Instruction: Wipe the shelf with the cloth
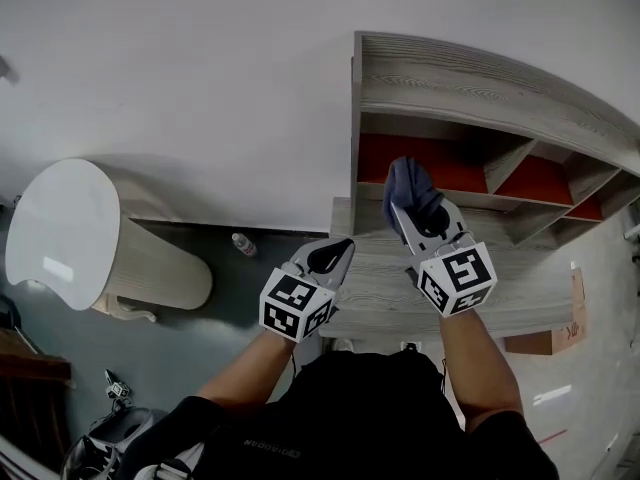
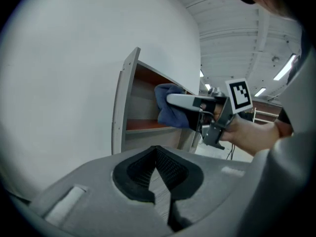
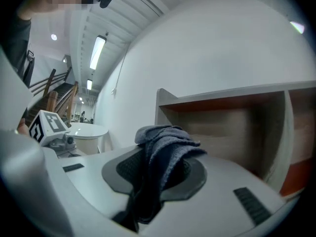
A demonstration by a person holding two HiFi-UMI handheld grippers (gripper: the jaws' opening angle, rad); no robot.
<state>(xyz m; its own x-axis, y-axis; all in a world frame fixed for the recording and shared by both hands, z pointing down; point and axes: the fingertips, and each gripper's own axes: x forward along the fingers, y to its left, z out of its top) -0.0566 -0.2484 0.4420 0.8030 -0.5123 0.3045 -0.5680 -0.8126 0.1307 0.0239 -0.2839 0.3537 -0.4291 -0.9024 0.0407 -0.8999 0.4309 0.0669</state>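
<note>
A dark blue cloth [image 1: 410, 188] is pinched in the right tool [image 1: 412, 216] before the red-backed shelf [image 1: 450, 108]; the left tool [image 1: 335, 253] is pressed together. Shirt lettering [image 1: 265, 451] is unreadable.

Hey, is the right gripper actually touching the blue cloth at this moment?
Touching. Its own view shows the cloth pinched between the jaws of the right gripper, with the loose end bunching out above them.

Dark blue cloth [image 3: 165, 152], bunched in soft folds, pinched between jaws of right gripper [image 1: 420, 216], top fold standing free above them. Cloth held at mouth of leftmost upper compartment of shelf [image 1: 470, 98]. Shelf is a grey wood-grain unit, red-orange back panels, upright dividers, set against white wall [image 1: 200, 68]. Contact with shelf surface unclear.
</note>
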